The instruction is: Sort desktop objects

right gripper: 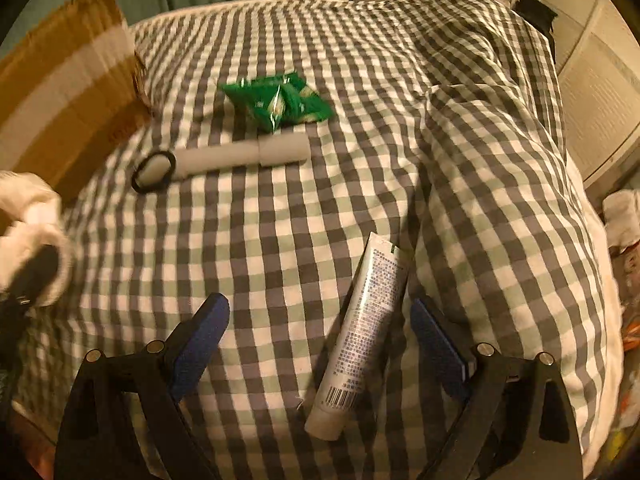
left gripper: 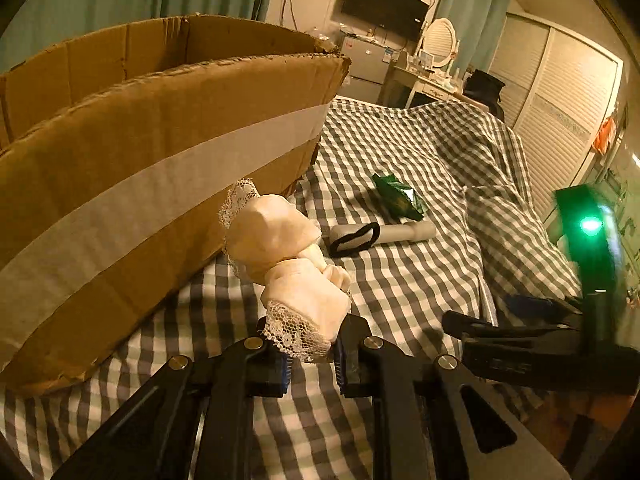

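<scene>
In front of me a bed (right gripper: 360,60) under a grey-and-white checked cover carries everything. On it lie a cardboard box (left gripper: 160,168) at the left, a green snack packet (right gripper: 280,100), a white cylinder with a black strap (right gripper: 224,160) just beside it, and nearest me a white tube (right gripper: 360,336).

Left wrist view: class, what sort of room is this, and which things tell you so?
Most likely a bedroom: a checked bedspread covers a bed, with a vanity mirror, a wall-mounted screen and louvred wardrobe doors behind.
</scene>
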